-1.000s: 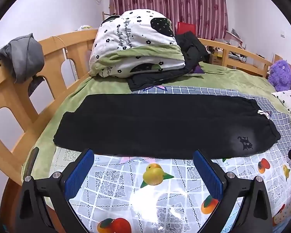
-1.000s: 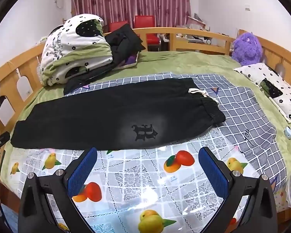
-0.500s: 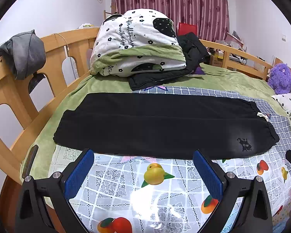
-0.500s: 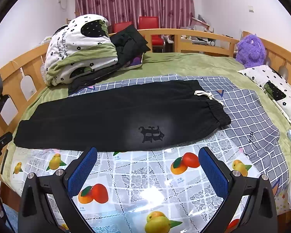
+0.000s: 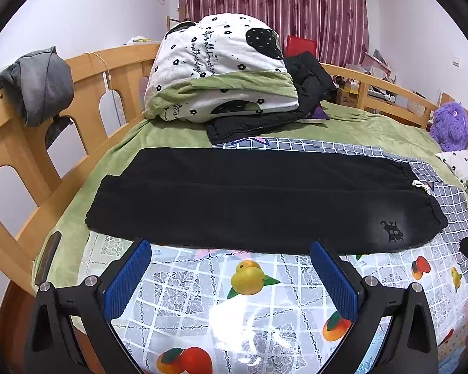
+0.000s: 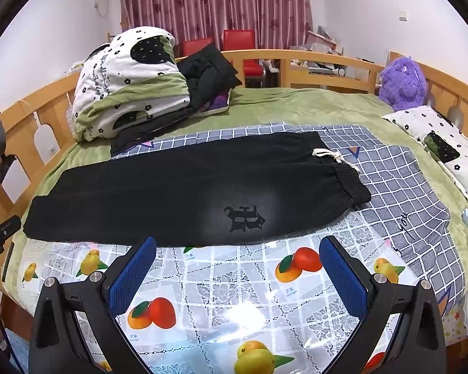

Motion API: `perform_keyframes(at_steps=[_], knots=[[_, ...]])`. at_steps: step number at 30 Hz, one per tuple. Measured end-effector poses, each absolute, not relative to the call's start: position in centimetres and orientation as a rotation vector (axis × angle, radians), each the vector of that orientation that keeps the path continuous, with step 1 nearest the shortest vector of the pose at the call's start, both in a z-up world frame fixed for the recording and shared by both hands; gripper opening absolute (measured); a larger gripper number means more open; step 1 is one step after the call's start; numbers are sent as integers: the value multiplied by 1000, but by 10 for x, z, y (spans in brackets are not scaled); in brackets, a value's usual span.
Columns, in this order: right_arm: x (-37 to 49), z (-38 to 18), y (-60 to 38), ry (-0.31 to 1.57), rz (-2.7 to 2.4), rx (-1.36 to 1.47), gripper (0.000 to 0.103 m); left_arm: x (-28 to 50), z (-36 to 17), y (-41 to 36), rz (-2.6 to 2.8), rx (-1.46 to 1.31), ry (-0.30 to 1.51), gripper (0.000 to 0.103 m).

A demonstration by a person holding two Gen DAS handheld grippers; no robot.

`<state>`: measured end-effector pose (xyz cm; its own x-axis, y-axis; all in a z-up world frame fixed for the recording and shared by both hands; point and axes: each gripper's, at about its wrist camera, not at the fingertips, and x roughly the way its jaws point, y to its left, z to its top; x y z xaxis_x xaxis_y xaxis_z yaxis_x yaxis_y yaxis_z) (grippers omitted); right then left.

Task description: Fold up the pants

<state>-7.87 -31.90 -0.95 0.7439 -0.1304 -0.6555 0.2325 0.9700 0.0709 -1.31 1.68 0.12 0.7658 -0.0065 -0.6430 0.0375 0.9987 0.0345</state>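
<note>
Black pants lie flat across the bed, one leg folded over the other, waistband with a white drawstring to the right, cuffs to the left. A dark emblem marks the near right part. My left gripper is open, hovering over the fruit-print sheet just short of the pants' near edge, left of centre. My right gripper is open too, in front of the emblem. Neither touches the cloth.
A folded quilt and a black jacket are piled behind the pants. The wooden bed rail runs along the left with a grey garment hung on it. A purple plush toy and a pillow sit right.
Both grippers have drifted slightly, so the pants sit a little differently in each view. The pants have not moved and both grippers stay open.
</note>
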Motion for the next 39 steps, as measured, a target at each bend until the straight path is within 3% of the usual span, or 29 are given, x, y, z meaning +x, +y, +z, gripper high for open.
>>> perform_keyframes(at_steps=[39], knots=[[-78,-8,-315,698,-195,145,103,-14,1,18,-27,44,698,103]])
